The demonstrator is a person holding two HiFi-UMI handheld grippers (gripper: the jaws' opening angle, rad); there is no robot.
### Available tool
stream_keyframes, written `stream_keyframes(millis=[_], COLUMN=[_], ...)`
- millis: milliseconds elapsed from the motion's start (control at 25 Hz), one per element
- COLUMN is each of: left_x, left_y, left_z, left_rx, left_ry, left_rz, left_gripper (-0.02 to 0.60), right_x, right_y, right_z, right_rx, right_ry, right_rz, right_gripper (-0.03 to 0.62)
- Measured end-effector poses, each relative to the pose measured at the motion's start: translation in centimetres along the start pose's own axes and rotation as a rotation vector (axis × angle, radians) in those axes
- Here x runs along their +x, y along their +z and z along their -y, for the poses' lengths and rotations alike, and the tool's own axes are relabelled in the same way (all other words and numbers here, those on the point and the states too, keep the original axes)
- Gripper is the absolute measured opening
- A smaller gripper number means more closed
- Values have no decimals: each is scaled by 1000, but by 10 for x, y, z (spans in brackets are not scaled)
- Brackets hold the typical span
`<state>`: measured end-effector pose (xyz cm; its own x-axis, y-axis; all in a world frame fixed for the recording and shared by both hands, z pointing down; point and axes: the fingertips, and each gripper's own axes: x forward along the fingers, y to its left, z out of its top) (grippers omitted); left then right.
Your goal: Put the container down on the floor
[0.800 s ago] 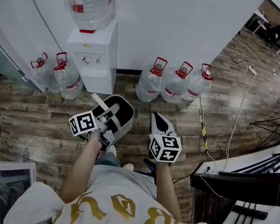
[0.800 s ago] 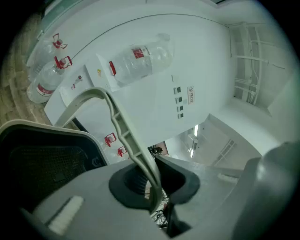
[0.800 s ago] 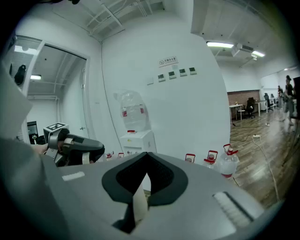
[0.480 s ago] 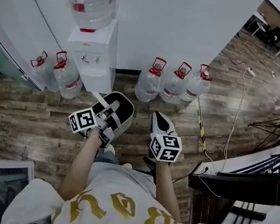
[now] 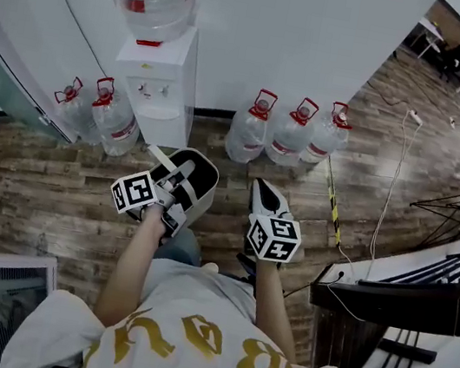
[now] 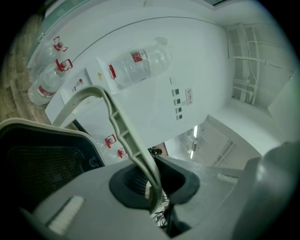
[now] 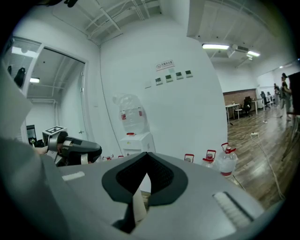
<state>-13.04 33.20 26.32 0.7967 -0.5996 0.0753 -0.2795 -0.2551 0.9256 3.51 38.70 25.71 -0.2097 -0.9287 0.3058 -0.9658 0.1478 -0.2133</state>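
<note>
The container (image 5: 202,190) is a white bin with a dark inside, hanging above the wooden floor (image 5: 27,187) in front of the person. My left gripper (image 5: 176,181) is shut on its thin pale handle (image 5: 161,160). In the left gripper view that handle (image 6: 117,123) arcs up from the bin (image 6: 44,161) and runs between the closed jaws of the left gripper (image 6: 154,190). To the bin's right, my right gripper (image 5: 264,197) is shut and holds nothing I can see. In the right gripper view the right gripper (image 7: 146,180) points at the wall, with the left gripper (image 7: 75,151) off to the left.
A white water dispenser (image 5: 156,91) with a bottle on top stands against the wall ahead. Water bottles (image 5: 290,135) stand to its right and more bottles (image 5: 92,115) to its left. Cables (image 5: 386,197) run over the floor by a dark desk (image 5: 408,298) on the right.
Almost nothing has changed. Both grippers and the hanging container have stayed in nearly the same place, and only the head view has shifted slightly.
</note>
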Motion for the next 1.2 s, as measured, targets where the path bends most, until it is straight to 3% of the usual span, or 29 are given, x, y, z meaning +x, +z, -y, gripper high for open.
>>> stream_keyframes(millis=[360, 760, 1080, 1200], left_x=[14, 98, 187, 216], left_y=[10, 52, 95, 108], left_z=[-13, -66, -85, -77], left_rx=[-17, -71, -107, -193], left_ry=[16, 29, -95, -160], left_rz=[-2, -68, -178, -189], left_gripper=[31, 25, 23, 22], right_x=[22, 115, 212, 241], right_y=[-4, -13, 5, 14], right_z=[11, 56, 86, 97], right_rx=[13, 69, 93, 96], right_ry=[-4, -23, -36, -54], right_rz=[-33, -137, -188, -188], right_gripper=[29, 29, 29, 29])
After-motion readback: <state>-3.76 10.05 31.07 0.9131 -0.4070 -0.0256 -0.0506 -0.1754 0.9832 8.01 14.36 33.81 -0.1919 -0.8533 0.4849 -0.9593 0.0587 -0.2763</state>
